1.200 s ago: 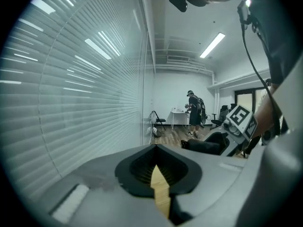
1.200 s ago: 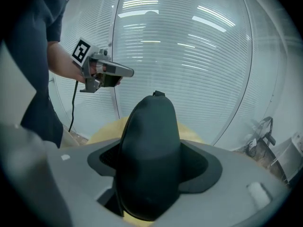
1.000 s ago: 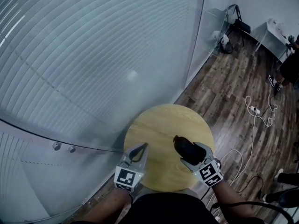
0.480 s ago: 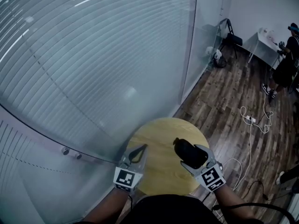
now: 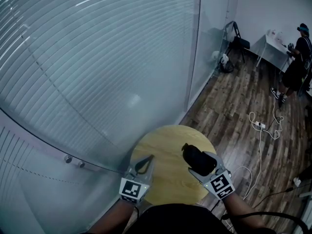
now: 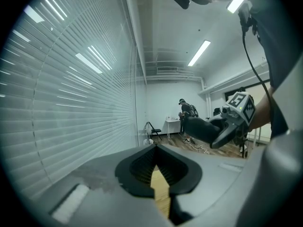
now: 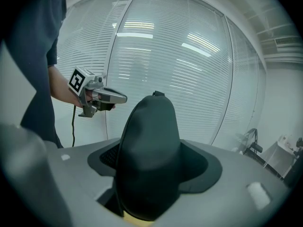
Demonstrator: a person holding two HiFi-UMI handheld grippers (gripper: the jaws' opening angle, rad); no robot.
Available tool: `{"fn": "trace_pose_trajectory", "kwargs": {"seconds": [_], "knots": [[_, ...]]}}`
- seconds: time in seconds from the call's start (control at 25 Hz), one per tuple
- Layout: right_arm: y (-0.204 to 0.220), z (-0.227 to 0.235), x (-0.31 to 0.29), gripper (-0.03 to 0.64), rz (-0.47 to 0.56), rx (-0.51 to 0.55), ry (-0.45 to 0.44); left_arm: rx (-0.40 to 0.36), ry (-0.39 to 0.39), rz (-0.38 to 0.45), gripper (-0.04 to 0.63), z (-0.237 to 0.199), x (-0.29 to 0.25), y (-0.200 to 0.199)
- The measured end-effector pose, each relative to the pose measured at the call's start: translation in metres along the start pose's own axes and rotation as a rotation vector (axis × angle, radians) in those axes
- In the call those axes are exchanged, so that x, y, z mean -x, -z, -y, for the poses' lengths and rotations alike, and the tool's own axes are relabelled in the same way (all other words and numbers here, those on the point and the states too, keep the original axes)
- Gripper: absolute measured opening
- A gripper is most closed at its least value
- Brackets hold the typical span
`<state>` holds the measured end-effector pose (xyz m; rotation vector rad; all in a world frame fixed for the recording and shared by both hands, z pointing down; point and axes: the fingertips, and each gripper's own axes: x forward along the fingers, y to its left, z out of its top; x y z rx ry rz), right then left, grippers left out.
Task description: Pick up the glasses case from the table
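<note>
Right tool [image 5: 201, 165] clamps glasses case [image 5: 194, 156], now higher above table [image 5: 168, 140]; left tool [image 5: 144, 164] closed, empty, also raised.

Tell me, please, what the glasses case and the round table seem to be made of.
Glasses case: matte black, probably faux leather or fabric over a moulded shell. Its surface is smooth and rounded and shows no glare, though the exact covering is unclear.
Table: light wood or wood-look laminate with a satin finish. The top is pale yellow with faint straight grain lines.
</note>
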<state>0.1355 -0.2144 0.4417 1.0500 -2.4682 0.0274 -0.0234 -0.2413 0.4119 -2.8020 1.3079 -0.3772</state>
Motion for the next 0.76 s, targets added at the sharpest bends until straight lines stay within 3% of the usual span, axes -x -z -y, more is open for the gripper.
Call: {"fn": "trace_pose_trajectory", "kwargs": {"seconds": [0.76], "knots": [[-0.005,-0.003,-0.006,0.356,0.008,0.015,-0.03,0.008,-0.017,0.008,0.005,0.005,0.004,0.004]]}}
